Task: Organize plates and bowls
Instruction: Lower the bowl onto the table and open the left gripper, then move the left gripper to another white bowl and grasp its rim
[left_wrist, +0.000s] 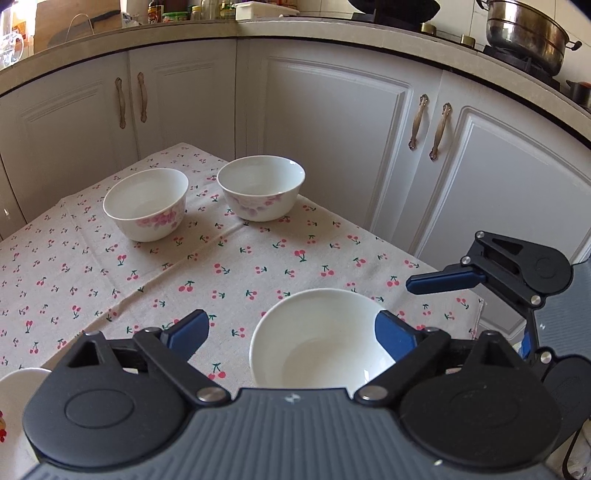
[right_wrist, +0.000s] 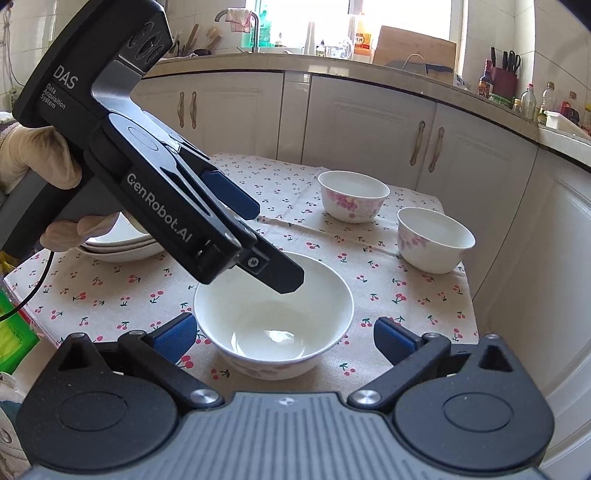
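2 wide-open grippers over near bowl (right_wrist: 273, 321), left gripper (left_wrist: 291, 332) above rim, right gripper (right_wrist: 282, 332) straddling it

Left of the left gripper (right_wrist: 266, 240), it hides much of the stacked plates (right_wrist: 122, 245).

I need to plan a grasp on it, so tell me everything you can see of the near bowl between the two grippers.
The near bowl is white, glossy, ceramic-looking, with faint pink flowers low on its outer wall. It stands upright and empty on the cherry-print tablecloth. The left gripper is open, one finger over the rim, contact unclear. The right gripper is open, its blue pads either side of the bowl.
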